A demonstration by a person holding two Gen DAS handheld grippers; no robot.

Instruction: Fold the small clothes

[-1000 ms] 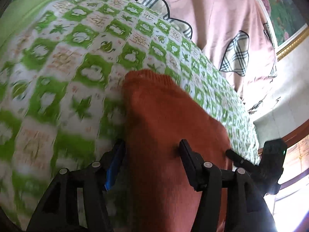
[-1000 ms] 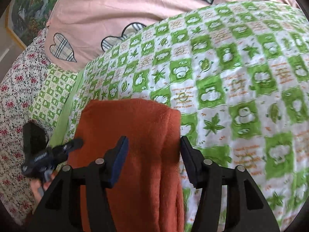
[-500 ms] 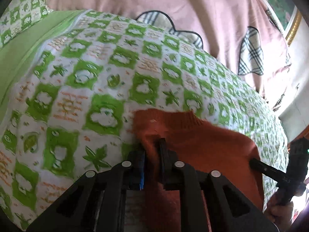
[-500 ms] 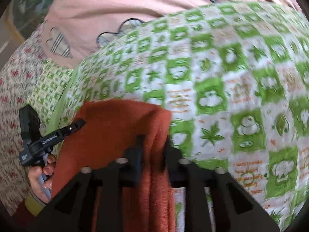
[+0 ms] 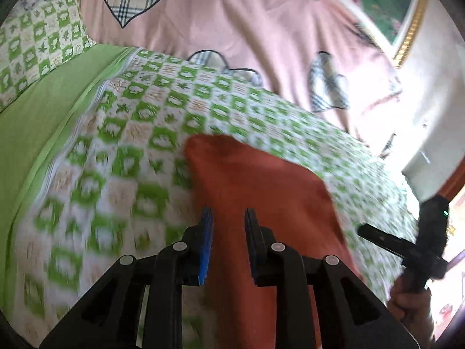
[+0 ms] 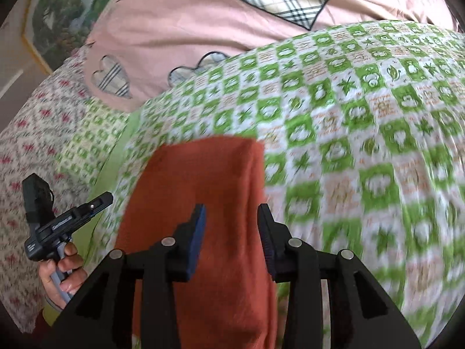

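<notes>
your left tool (image 5: 226, 218) is opening and your right tool (image 6: 232, 213) stands part open, both above the orange garment (image 6: 203, 218), gripping nothing.

The near end of the orange knit garment (image 5: 255, 192) runs under both gripper frames and off the bottom edge in each wrist view. Motion blur smears the green-checked bedspread (image 6: 363, 133). Whether either gripper's pads press the cloth cannot be told.
</notes>
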